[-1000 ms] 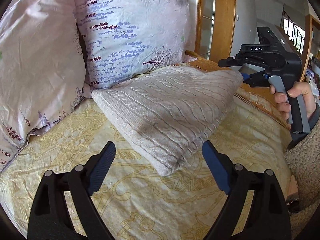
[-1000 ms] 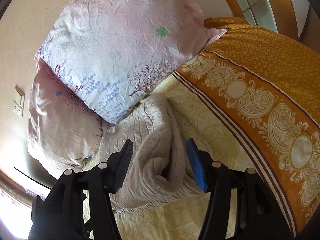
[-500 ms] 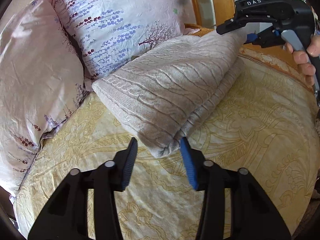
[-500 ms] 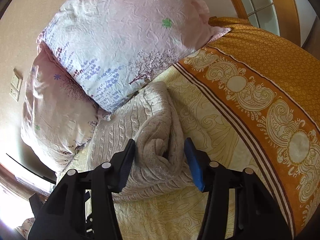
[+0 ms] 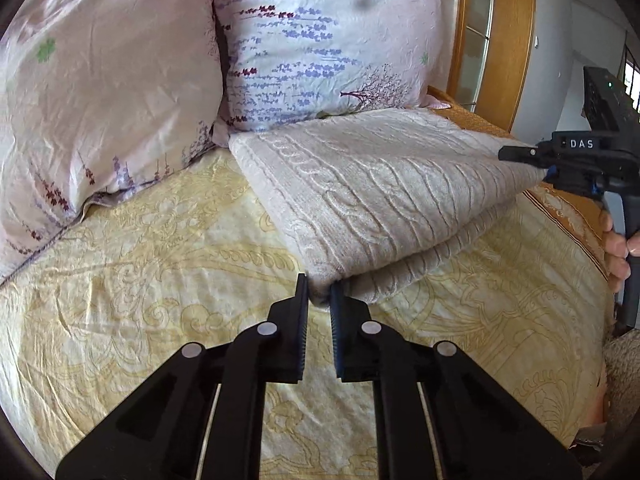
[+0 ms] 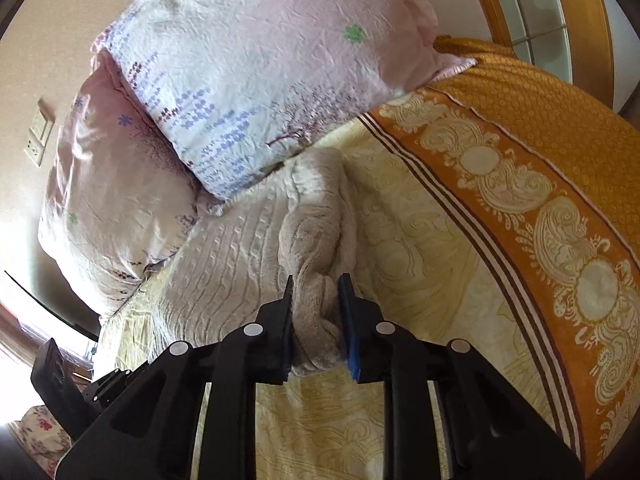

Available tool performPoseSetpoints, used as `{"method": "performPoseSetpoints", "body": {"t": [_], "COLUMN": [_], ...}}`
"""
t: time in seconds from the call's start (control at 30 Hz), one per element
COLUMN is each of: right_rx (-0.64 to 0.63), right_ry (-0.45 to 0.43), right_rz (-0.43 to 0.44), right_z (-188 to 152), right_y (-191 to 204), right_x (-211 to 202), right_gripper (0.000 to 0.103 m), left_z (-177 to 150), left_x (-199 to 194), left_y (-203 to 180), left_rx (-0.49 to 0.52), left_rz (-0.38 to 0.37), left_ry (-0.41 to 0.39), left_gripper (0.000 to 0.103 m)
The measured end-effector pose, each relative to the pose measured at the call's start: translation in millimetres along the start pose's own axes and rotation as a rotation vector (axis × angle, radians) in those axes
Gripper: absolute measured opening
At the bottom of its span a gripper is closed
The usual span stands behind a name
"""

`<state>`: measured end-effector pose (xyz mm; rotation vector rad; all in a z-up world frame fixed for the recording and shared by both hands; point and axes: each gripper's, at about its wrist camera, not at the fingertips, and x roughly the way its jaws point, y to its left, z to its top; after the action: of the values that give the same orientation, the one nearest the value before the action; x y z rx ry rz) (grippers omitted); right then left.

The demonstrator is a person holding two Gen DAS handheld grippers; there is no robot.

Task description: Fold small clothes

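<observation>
A second ago both were open; now the left hand-held gripper (image 5: 319, 294) pinches the folded sweater's (image 5: 384, 196) near corner, the right hand-held gripper (image 6: 318, 300) clamps its bunched end. The sweater lies on the bed (image 5: 140, 300) below the pillows (image 5: 320, 40), ready for another fold, I think.

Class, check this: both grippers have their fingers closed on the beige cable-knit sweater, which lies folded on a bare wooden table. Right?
Not quite. The left gripper and right gripper do pinch the sweater, but it lies on a yellow patterned bedspread, as the left wrist view shows.

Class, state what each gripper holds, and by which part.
Both grip the folded knit garment: left gripper pinches its near corner, right gripper its bunched end.
</observation>
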<state>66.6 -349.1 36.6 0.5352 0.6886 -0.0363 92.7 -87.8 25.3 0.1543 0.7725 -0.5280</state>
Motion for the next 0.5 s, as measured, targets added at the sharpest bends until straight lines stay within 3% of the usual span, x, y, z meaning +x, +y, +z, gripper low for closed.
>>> {"method": "performPoseSetpoints", "body": {"t": [0.17,0.3,0.4,0.43,0.47,0.5], "right_rx": [0.01,0.011,0.016,0.032,0.053,0.07], "right_ry": [0.036,0.058,0.046,0.04,0.032,0.023], "right_rz": [-0.006,-0.004,0.016,0.034,0.046,0.049], "right_z": [-9.9,-16.8,-12.6,-9.4,-4.6,0.6], "right_y": [-7.5,-11.1,-11.6,-13.6,-16.5,-19.2], "right_x": [6.6,15.2,7.2,3.4,-0.6,-3.5], "right_gripper": [0.02,0.02,0.024,0.027,0.038,0.055], "left_z": [-9.4,-12.1,-14.0,-13.0,-10.4,-6.4], "left_x": [7.8,14.2,2.9,-3.5,-8.0,-11.4], "left_y": [10.2,30.0,32.8,33.7,35.5,38.4], "left_rx": [-0.082,-0.18,-0.189,-0.196,-0.208,-0.231], "left_rz": [-0.019,-0.023,-0.066,-0.089,-0.112,-0.124], "left_ry": [0.058,0.093,0.058,0.036,0.021,0.007], "left_gripper": [0.0,0.0,0.002,0.007,0.034,0.07]}}
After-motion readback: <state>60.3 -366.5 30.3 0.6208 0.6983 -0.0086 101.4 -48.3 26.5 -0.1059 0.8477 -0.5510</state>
